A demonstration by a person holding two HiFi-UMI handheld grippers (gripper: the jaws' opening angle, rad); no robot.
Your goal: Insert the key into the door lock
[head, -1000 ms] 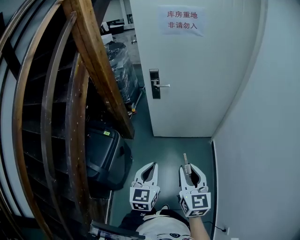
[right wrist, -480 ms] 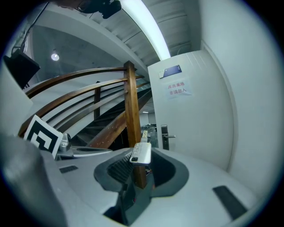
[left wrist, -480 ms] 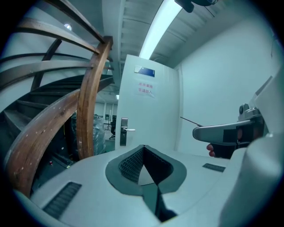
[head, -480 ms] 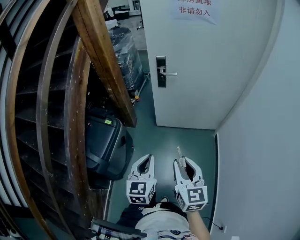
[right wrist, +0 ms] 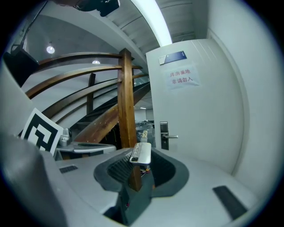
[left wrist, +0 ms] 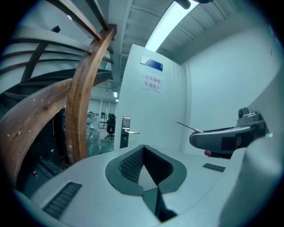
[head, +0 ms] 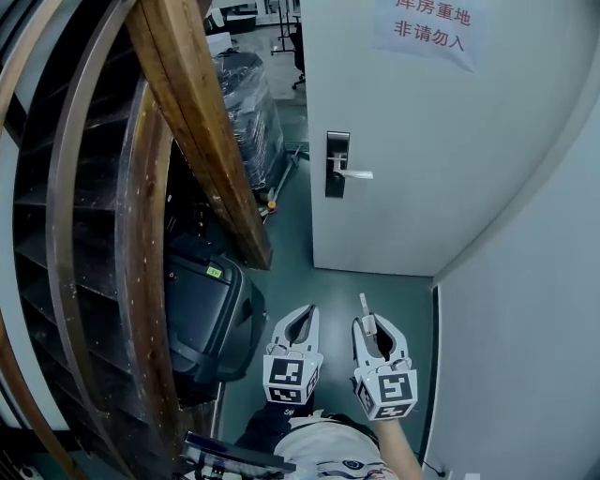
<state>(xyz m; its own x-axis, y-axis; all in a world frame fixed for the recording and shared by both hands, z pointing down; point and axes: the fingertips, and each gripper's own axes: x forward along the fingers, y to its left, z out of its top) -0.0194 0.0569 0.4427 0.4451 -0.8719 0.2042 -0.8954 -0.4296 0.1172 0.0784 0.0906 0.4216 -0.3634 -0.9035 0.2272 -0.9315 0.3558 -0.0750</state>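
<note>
The white door (head: 412,141) stands closed ahead, with a dark lock plate (head: 336,164) and a silver lever handle (head: 357,173) at its left edge. My right gripper (head: 368,325) is shut on a silver key (head: 366,307), whose blade points toward the door and is still well short of it. In the right gripper view the key (right wrist: 141,154) sits between the pads, with the lock (right wrist: 164,135) beyond. My left gripper (head: 307,316) is beside it, shut and empty. The left gripper view shows its tips (left wrist: 143,147) meeting and the lock (left wrist: 125,131) far ahead.
A curved wooden stair railing (head: 197,122) fills the left side. Below it sits a black case (head: 202,314), with a plastic-wrapped stack (head: 246,103) further back. A white wall (head: 525,328) closes the right side. A paper sign (head: 431,28) hangs on the door.
Both grippers have moved forward toward the door together. The lock now looks larger and nearer. The key stays in the right gripper.
</note>
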